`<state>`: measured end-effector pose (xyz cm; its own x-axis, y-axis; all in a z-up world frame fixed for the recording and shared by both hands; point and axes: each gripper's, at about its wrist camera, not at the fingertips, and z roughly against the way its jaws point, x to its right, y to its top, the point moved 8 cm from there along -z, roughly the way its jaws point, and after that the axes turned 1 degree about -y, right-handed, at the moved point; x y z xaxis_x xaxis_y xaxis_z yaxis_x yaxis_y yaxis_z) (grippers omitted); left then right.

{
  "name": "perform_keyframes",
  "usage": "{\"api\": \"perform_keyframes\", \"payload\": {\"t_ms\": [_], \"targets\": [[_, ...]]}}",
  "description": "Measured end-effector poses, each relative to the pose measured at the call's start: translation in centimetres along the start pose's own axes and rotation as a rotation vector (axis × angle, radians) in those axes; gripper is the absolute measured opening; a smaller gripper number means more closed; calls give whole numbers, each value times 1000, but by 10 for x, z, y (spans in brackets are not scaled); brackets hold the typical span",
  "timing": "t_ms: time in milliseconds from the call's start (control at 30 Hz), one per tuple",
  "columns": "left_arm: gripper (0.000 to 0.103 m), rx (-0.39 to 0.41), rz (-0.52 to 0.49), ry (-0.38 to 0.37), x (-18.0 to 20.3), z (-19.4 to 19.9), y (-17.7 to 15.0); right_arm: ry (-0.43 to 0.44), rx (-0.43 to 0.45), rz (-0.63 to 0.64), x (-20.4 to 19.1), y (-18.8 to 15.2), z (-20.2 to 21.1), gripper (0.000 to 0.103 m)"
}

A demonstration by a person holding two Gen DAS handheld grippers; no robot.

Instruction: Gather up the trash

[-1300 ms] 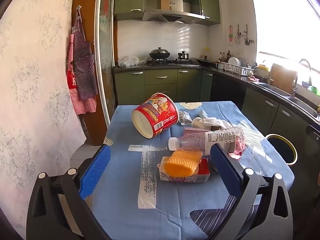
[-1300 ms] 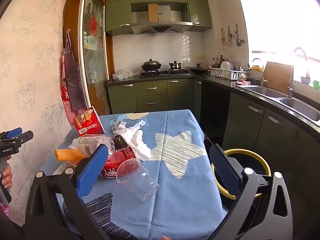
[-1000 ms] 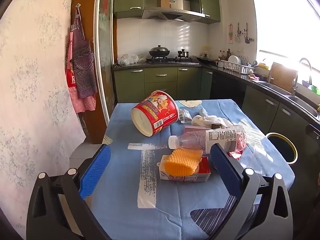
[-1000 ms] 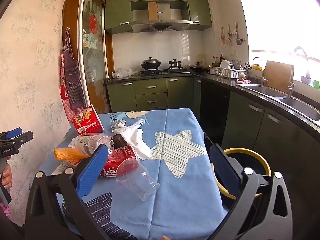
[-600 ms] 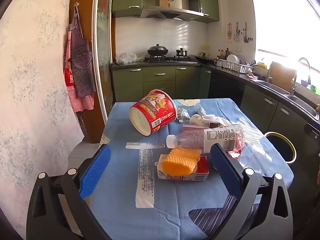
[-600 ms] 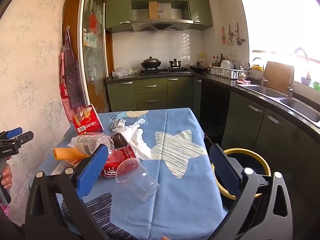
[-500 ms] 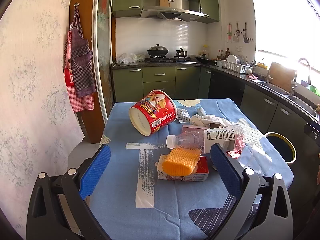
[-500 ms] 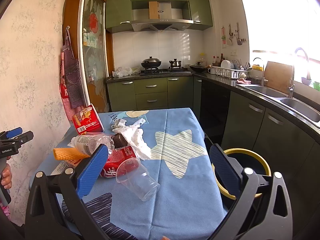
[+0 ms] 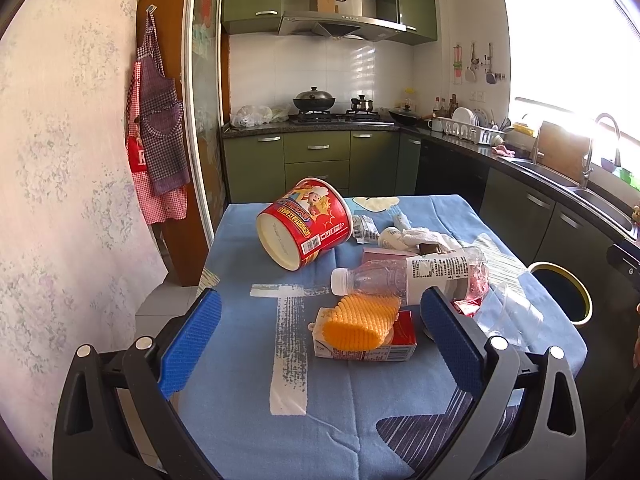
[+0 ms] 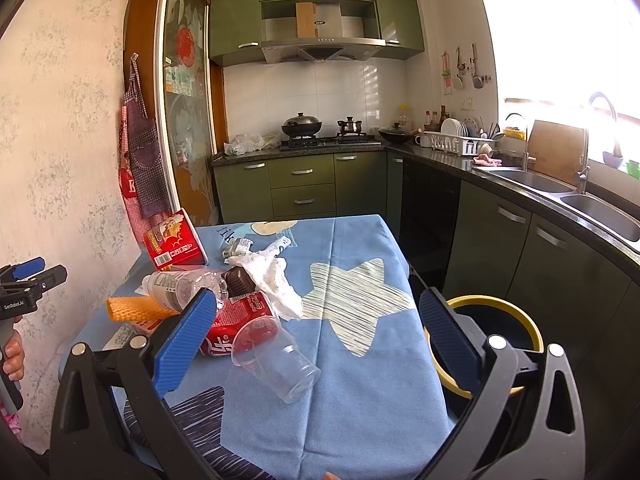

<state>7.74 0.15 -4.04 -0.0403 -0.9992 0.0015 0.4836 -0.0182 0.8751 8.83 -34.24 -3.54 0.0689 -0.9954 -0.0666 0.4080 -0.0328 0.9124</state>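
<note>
Trash lies on a blue-clothed table (image 9: 248,412) (image 10: 360,432): a tipped red noodle cup (image 9: 304,222) (image 10: 174,240), a plastic bottle (image 9: 408,274) (image 10: 180,286), an orange foam net (image 9: 360,320) (image 10: 136,308) on a small carton (image 9: 364,350), crumpled white tissue (image 9: 424,236) (image 10: 276,276), a crushed red can (image 10: 236,320) and a clear plastic cup (image 10: 276,364) (image 9: 516,316). A yellow-rimmed bin (image 10: 492,340) (image 9: 560,294) stands right of the table. My left gripper (image 9: 320,340) hovers open near the carton. My right gripper (image 10: 316,340) is open above the clear cup.
Green kitchen cabinets, a stove with pots (image 9: 314,100) and a counter with a sink (image 10: 532,180) run along the back and right. An apron (image 9: 154,136) hangs on the left wall. The left gripper's handle and a hand (image 10: 14,352) show at the right wrist view's left edge.
Both views have shifted only slightly; the left wrist view drifted a little so the trash sits marginally lower-left. Nothing was grasped or moved on the table.
</note>
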Motion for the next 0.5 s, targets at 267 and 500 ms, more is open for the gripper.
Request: {"api": "perform_keyframes", "payload": {"t_ms": [267, 500], "targets": [[98, -8, -6, -1, 2, -3, 0, -1, 0, 0, -1, -1, -2, 97], [98, -6, -8, -1, 3, -3, -1, 0, -2, -2, -1, -1, -2, 97]]}}
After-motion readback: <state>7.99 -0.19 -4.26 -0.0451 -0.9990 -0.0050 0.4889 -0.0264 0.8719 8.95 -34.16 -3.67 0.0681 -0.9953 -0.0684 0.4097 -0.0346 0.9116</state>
